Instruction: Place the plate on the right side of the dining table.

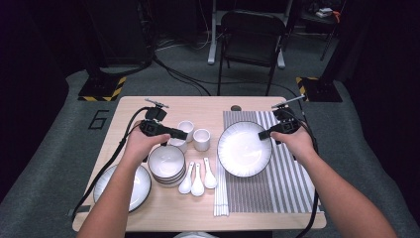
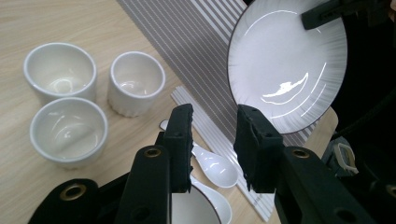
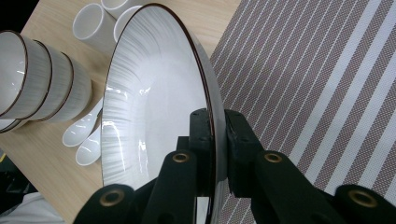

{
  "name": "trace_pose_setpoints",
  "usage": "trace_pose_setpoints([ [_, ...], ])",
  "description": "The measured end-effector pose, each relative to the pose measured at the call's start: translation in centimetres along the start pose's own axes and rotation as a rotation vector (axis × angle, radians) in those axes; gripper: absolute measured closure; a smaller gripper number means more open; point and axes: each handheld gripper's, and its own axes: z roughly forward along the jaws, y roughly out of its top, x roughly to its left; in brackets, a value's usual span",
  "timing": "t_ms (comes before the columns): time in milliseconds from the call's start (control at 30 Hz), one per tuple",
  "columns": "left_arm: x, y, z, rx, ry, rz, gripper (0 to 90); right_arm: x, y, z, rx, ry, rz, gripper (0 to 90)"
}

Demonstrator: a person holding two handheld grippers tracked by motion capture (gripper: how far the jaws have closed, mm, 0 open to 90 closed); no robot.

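A large white plate with a dark rim sits over the left part of the striped placemat. My right gripper is shut on its right rim. In the right gripper view, both pads clamp the rim at my right gripper, and the plate stands tilted above the mat. My left gripper hovers by three white cups. In the left gripper view, my left gripper is open with nothing between its pads, above the spoons and chopsticks.
A stack of bowls stands left of three white spoons. White chopsticks lie along the mat's left edge. Another plate rests at the front left under my forearm. A black chair stands beyond the table.
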Motion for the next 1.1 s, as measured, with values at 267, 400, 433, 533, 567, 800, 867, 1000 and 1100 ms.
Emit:
trace_pose_setpoints([
  [267, 1.4, -1.1, -1.7, -0.032, 0.032, -0.024, 67.9, -0.6, -0.1, -0.1, -0.007, -0.011, 0.012, 83.0],
  [400, 1.9, -1.8, -2.8, -0.058, 0.054, -0.032, 67.2, -1.0, -0.3, -0.2, -0.010, -0.011, 0.015, 83.0],
  [433, 2.1, -2.0, -3.1, -0.068, 0.065, -0.033, 67.2, -1.0, -0.3, -0.2, -0.015, -0.012, 0.022, 83.0],
  [533, 2.4, -2.6, -3.8, -0.085, 0.072, -0.041, 66.7, -1.3, -0.4, -0.2, -0.013, -0.019, 0.030, 83.0],
  [567, 2.6, -2.7, -4.0, -0.082, 0.075, -0.039, 66.0, -1.4, -0.5, -0.2, -0.018, -0.019, 0.026, 82.9],
  [800, 3.9, -4.6, -5.2, -0.111, 0.115, -0.061, 64.9, -2.3, -0.8, -0.4, -0.026, -0.032, 0.053, 82.9],
  [867, 4.4, -5.1, -5.5, -0.118, 0.125, -0.068, 64.9, -2.5, -0.9, -0.5, -0.027, -0.039, 0.057, 82.8],
  [1000, 5.1, -6.1, -5.9, -0.139, 0.132, -0.095, 64.7, -3.1, -1.1, -0.4, -0.029, -0.051, 0.071, 82.8],
  [1100, 5.5, -6.8, -6.0, -0.144, 0.152, -0.109, 64.4, -3.5, -1.3, -0.3, -0.029, -0.057, 0.083, 82.8],
])
